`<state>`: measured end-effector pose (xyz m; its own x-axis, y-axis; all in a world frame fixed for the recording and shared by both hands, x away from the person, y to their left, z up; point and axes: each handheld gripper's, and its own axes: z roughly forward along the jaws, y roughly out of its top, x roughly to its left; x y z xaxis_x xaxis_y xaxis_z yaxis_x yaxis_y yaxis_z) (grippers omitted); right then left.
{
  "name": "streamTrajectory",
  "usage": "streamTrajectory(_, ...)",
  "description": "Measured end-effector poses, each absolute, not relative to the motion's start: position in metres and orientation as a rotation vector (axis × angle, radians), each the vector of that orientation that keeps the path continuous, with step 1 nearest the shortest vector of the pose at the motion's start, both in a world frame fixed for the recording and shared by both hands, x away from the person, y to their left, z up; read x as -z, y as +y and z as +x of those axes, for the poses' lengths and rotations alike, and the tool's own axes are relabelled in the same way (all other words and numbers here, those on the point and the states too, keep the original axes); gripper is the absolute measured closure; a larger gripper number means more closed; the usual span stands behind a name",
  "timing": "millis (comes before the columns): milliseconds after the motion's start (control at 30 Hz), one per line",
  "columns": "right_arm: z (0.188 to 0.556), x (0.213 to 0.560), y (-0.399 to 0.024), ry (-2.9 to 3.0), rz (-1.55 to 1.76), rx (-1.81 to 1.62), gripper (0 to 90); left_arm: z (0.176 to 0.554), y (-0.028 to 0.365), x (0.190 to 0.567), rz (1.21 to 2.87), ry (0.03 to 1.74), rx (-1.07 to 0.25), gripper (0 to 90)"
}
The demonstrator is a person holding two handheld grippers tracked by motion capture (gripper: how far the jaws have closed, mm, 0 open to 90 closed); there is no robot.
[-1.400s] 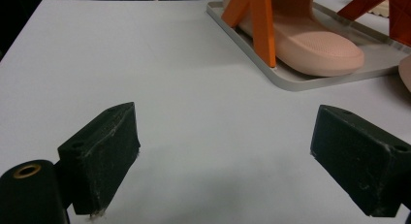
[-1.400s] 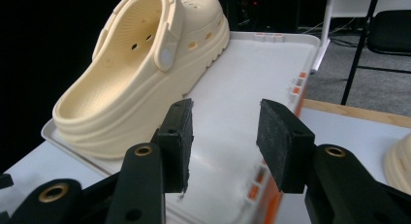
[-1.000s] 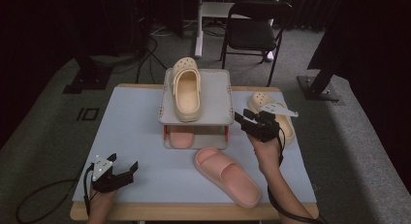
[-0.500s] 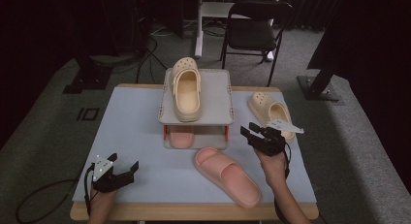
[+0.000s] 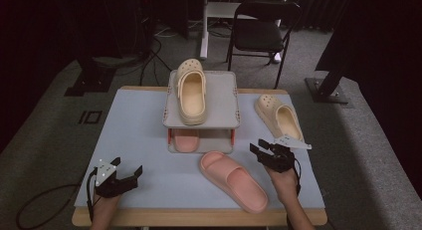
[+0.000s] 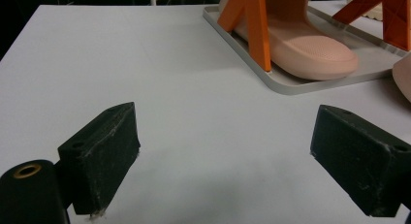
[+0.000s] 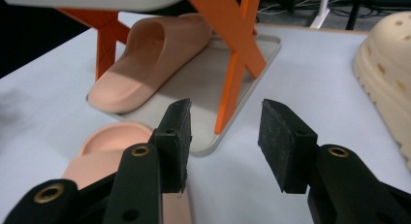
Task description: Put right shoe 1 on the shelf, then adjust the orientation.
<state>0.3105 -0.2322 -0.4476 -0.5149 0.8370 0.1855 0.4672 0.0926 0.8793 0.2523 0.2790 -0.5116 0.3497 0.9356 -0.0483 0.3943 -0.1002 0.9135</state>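
Note:
A pink slide sandal (image 5: 234,180) lies loose on the white table (image 5: 139,135), front centre. Its mate (image 5: 185,139) sits on the lower shelf of a small two-tier rack (image 5: 204,98), also seen as the pink slide (image 7: 145,59) under the orange struts (image 7: 232,54). One beige clog (image 5: 191,93) rests on the rack's top; a second beige clog (image 5: 279,116) lies to the right. My right gripper (image 5: 263,151) hovers open and empty just right of the loose sandal (image 7: 116,151). My left gripper (image 5: 124,172) rests open and empty at the front left, with nothing between its pads (image 6: 104,156).
The rack's grey base tray (image 6: 291,83) stands ahead of the left gripper. A black folding chair (image 5: 263,31) and cables on the floor lie beyond the table's far edge. Bare tabletop spreads to the left of the rack.
My right gripper has come down and toward the front, from beside the right-hand clog to a spot next to the loose pink sandal. The left gripper has stayed put.

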Motion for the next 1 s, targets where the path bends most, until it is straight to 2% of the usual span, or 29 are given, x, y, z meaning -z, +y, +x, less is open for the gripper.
streamTrajectory(1000, 0.278, 0.482, -0.256, 2.114, 1.272, -1.344, 50.7, 0.252, 0.279, 0.512, 1.668, 1.208, -0.714, 10.0)
